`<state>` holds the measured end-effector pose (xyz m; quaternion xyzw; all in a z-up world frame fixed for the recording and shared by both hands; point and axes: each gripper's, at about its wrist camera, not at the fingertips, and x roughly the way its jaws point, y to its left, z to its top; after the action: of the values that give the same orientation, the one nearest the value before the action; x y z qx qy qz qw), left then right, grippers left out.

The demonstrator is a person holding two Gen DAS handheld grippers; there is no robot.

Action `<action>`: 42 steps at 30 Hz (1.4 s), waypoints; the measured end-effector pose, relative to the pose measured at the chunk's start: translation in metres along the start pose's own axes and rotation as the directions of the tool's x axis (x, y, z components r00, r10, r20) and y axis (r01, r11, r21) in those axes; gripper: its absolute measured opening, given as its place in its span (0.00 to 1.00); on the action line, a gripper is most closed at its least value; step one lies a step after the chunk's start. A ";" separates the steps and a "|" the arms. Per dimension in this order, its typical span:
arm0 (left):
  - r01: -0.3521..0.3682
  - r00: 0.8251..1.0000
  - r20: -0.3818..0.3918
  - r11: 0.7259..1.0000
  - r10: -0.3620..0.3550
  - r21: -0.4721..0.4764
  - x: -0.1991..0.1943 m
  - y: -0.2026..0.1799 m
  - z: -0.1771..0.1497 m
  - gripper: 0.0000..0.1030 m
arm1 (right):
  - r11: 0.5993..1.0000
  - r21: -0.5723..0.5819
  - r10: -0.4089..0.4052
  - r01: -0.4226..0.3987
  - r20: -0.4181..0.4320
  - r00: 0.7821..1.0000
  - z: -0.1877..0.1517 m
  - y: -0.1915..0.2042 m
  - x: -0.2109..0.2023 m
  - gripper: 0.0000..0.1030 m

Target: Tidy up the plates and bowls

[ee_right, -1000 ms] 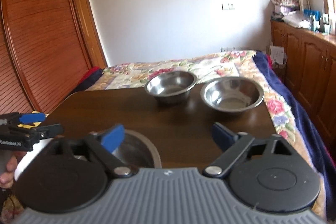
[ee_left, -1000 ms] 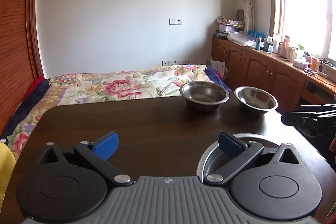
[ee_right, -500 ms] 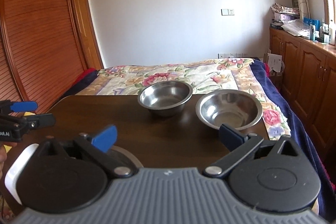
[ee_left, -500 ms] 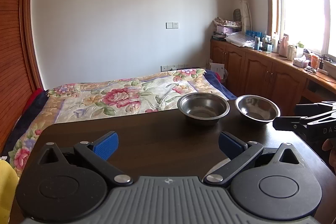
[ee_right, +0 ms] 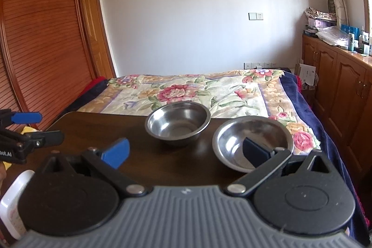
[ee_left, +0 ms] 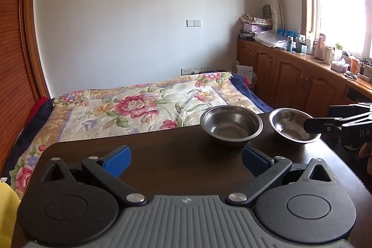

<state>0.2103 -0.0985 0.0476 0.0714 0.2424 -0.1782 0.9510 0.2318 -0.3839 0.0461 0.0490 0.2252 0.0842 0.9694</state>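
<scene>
Two steel bowls stand at the far edge of the dark wooden table (ee_left: 176, 155). The deeper bowl (ee_left: 231, 124) (ee_right: 177, 126) is on the left and the wider, shallower bowl (ee_left: 294, 124) (ee_right: 252, 141) on the right. My left gripper (ee_left: 186, 164) is open and empty above the table's near middle. My right gripper (ee_right: 186, 153) is open and empty, its right finger in front of the shallow bowl. Each gripper shows at the edge of the other's view. A white plate (ee_right: 10, 201) peeks out at the lower left of the right wrist view.
A bed with a floral blanket (ee_left: 139, 106) lies just beyond the table. Wooden cabinets (ee_left: 290, 80) with bottles and clutter run along the right wall under a window. A slatted wooden door (ee_right: 41, 50) stands on the left.
Both grippers have risen and moved forward toward the two bowls. The steel bowl that sat under them near the front has dropped out of sight. Both stay open.
</scene>
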 end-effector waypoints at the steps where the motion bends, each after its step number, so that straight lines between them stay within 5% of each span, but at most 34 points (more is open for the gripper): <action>1: -0.001 1.000 -0.004 1.000 0.001 0.001 0.003 0.000 0.001 1.00 | 1.000 -0.001 -0.001 0.001 0.000 1.000 0.002 -0.001 0.001 1.00; 18: 0.023 0.999 -0.029 1.000 -0.023 0.017 0.069 -0.001 0.043 0.96 | 0.999 -0.037 -0.001 0.000 -0.026 1.000 0.031 -0.025 0.055 0.96; 29: 0.059 0.987 -0.149 0.997 -0.065 -0.041 0.125 0.003 0.048 0.65 | 0.998 -0.057 0.025 -0.034 -0.158 0.987 0.041 -0.020 0.114 0.61; 38: 0.076 0.973 -0.212 0.994 -0.091 -0.080 0.155 0.004 0.050 0.40 | 0.995 -0.095 -0.006 -0.015 -0.212 0.977 0.038 -0.013 0.130 0.51; 42: 0.096 0.967 -0.228 0.990 -0.117 -0.101 0.161 0.004 0.048 0.38 | 0.995 -0.099 -0.006 -0.017 -0.231 0.973 0.038 -0.012 0.135 0.47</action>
<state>0.3647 -0.1548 0.0111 0.0364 0.3637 -0.2084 0.9072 0.3698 -0.3724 0.0209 -0.0094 0.3317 0.1031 0.9377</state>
